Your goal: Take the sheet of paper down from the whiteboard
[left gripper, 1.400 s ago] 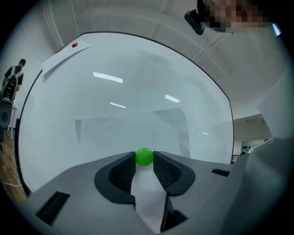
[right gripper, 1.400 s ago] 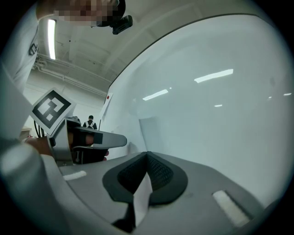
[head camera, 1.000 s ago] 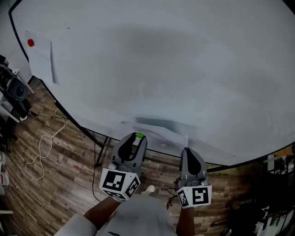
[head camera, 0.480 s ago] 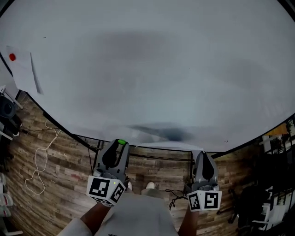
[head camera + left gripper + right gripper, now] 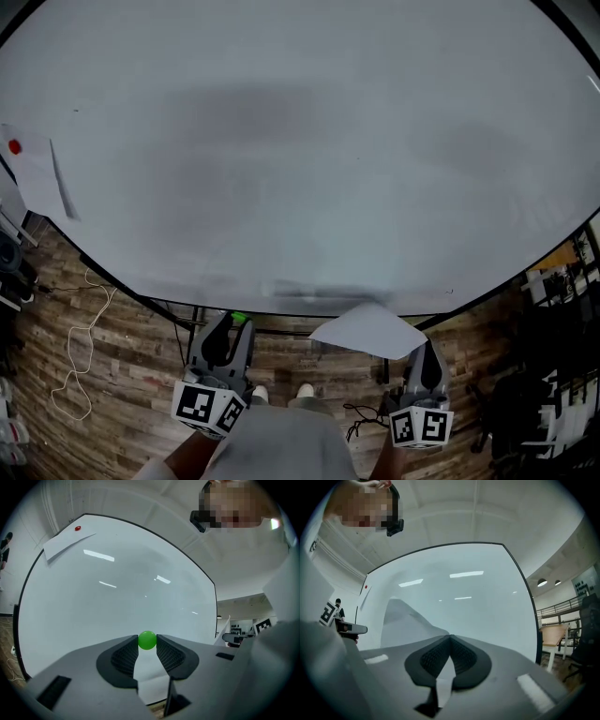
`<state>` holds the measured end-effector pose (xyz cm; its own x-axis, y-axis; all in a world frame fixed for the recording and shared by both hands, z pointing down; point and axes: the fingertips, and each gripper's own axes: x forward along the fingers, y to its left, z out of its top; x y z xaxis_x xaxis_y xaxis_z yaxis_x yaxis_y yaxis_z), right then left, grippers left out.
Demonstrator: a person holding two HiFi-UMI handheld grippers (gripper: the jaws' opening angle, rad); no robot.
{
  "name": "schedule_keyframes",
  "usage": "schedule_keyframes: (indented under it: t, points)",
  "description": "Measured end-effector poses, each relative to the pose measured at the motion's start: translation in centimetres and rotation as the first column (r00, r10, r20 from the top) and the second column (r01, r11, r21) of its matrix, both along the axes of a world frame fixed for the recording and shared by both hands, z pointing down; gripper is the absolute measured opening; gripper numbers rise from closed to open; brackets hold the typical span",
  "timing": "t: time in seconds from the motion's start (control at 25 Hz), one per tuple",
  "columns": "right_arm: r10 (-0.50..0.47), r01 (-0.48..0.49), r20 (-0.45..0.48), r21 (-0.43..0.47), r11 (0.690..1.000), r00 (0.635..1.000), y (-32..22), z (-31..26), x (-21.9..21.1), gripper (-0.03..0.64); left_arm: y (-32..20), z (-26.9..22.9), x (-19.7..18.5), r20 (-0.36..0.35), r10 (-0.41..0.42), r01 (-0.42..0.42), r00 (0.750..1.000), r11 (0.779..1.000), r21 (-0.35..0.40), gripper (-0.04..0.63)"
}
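Note:
A large whiteboard (image 5: 300,141) fills the head view. My right gripper (image 5: 423,347) is shut on one corner of a white sheet of paper (image 5: 370,330), which hangs free just below the board's lower edge. In the right gripper view the sheet (image 5: 405,620) rises to the left from the shut gripper (image 5: 450,639). My left gripper (image 5: 234,325) is shut on a round green magnet (image 5: 239,319), seen between its tips (image 5: 147,640). Another sheet (image 5: 37,178) stays pinned on the board's far left under a red magnet (image 5: 13,147).
Below the board lies a wooden floor with a light cable (image 5: 80,328) looped at the left. Dark equipment (image 5: 7,258) stands at the left edge, and chairs and racks (image 5: 562,375) at the right. The person's legs (image 5: 281,441) are at the bottom centre.
The right gripper has moved right and back from the board, and the sheet that lay flat at the board's lower edge now hangs free. The left gripper drew back slightly with the green magnet.

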<state>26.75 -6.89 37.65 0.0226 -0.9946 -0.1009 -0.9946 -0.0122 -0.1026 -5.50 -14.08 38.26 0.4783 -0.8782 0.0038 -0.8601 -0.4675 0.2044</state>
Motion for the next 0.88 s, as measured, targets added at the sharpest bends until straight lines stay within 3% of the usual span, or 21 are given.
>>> schedule_keyframes:
  t: [0.88]
  points:
    - [-0.017,0.017,-0.063,-0.005,1.0,0.998,0.0,0.4,-1.5,0.011,-0.4,1.3,0.8,0.001,0.038,-0.038,0.999,0.999,-0.016,0.123]
